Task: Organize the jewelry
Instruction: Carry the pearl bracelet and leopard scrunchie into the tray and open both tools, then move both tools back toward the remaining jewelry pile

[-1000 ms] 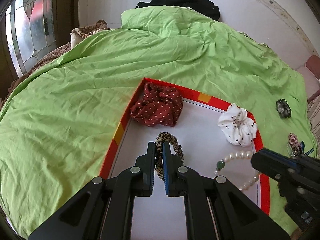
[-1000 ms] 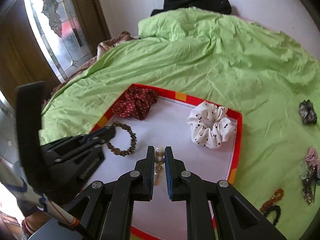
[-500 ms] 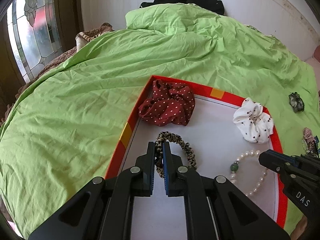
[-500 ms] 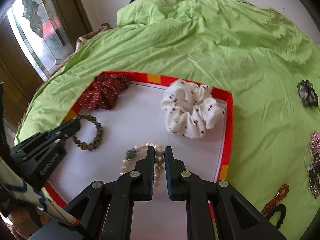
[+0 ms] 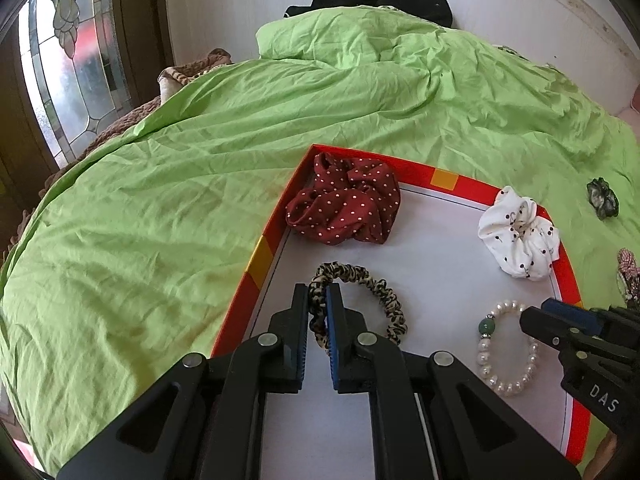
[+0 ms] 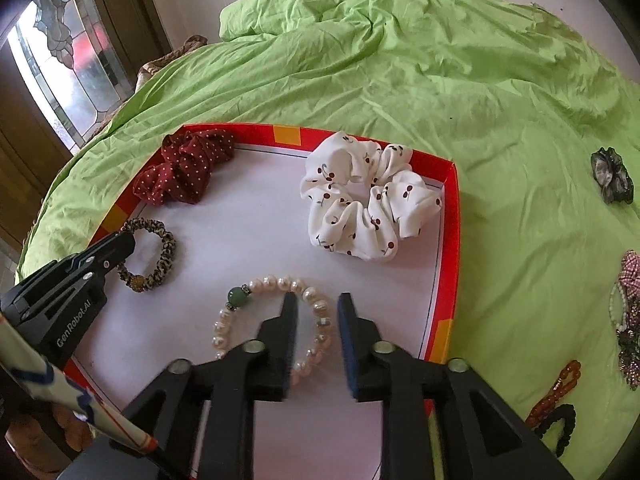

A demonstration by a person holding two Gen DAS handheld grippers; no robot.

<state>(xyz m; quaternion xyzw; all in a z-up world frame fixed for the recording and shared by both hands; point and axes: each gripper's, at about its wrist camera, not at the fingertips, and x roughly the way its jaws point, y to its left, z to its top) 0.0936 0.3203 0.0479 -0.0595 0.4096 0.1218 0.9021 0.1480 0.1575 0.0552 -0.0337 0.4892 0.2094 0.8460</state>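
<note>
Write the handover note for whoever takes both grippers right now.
Left hand-held gripper: shut on the leopard hair tie, which lies in the tray by its left wall.
Right hand-held gripper: jaws have just been opening; the pearl bracelet lies on the tray floor, released.
Done: red dotted scrunchie, cherry scrunchie, hair tie and bracelet are in the tray.
Left: release the hair tie; then fetch the dark scrunchie, amber beads, black hair tie and tangled pile from the green sheet.
</note>
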